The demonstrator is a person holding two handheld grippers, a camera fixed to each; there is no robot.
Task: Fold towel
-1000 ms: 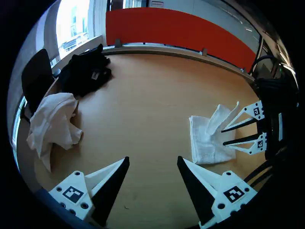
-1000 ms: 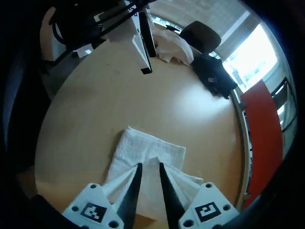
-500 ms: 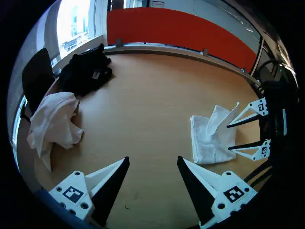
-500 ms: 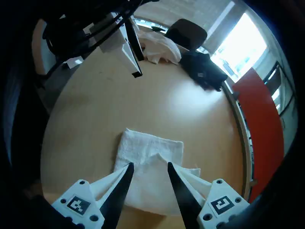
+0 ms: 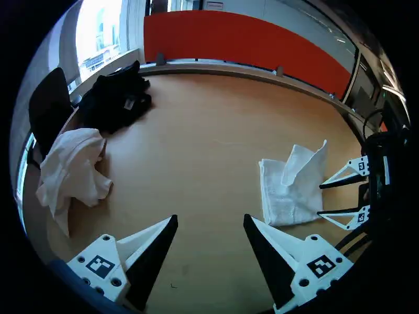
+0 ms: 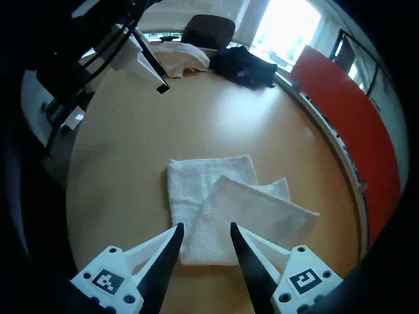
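Both released: the left hand-held gripper hangs over the wooden table, well apart from the partly folded white towel; the right hand-held gripper hovers at the towel's near edge, gripping nothing.

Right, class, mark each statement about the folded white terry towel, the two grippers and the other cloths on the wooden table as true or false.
1. The folded white terry towel rests on the light wooden table. True.
2. The right gripper is shut on the towel. False: its fingers stand open.
3. A black garment lies on the table. True.
4. The crumpled white cloth lies on the towel. False: it lies apart, near the black garment.
5. The left gripper is shut. False: it is open, holding nothing.
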